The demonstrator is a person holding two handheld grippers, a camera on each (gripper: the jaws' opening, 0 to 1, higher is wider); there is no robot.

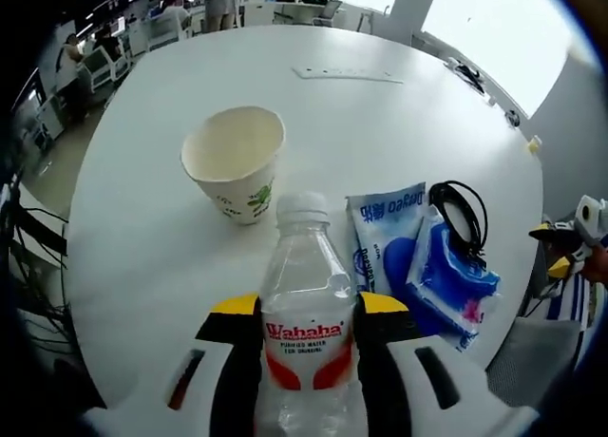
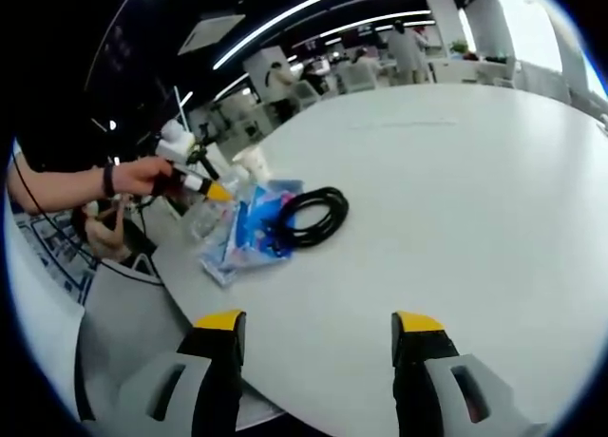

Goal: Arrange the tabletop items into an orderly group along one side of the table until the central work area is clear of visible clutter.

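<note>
**Left gripper view: bottle held between the jaws on a white table**

The left gripper [image 1: 306, 315] clasps a clear plastic water bottle [image 1: 305, 323], its yellow-tipped jaws pressed against either side of the red-and-white label. The white cap points away from the camera. Beyond the bottle, slightly left, a paper cup [image 1: 236, 161] stands upright and open on the round white table [image 1: 380, 114]. Right of the bottle lie blue-and-white snack packets [image 1: 418, 261], with a coiled black cable [image 1: 463, 214] just beside their far edge. A flat white strip [image 1: 347, 74] lies farther away.
</note>
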